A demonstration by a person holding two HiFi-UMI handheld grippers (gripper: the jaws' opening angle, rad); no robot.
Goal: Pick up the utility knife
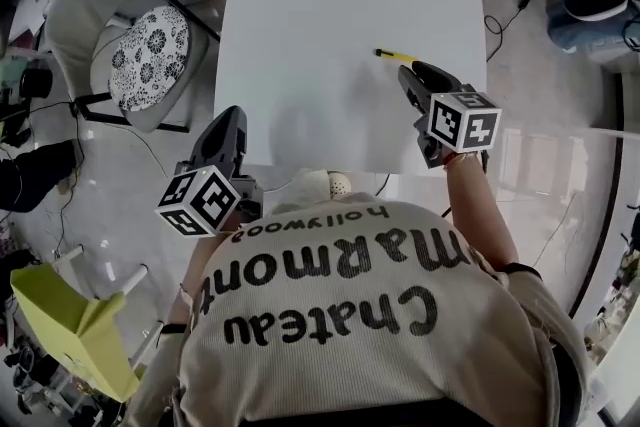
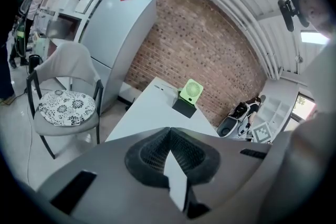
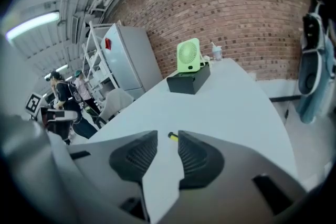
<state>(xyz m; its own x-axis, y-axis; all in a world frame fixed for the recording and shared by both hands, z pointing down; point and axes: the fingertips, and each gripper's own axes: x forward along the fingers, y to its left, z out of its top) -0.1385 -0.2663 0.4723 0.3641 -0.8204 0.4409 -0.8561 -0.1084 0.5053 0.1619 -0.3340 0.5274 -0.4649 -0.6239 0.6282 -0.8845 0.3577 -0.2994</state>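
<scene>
Since lying flat on table [image 1: 300, 65], well short of green fan [image 3: 188, 55] and to its right: pinch utility knife [image 1: 394, 55] mid-handle, across narrow width. Probably light, stiff, slick-sided; mind blade end. Right gripper [image 1: 415, 73] fingers [image 3: 198, 157] spread, empty; left gripper [image 1: 231, 118] fingers [image 2: 151, 157] pressed together.

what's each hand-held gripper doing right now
Left hand-held gripper: closed, empty.
Right hand-held gripper: open, holding nothing; utility knife lies just ahead of it.

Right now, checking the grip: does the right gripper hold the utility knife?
No, the right gripper is open; the utility knife lies on the table beyond it.
</scene>
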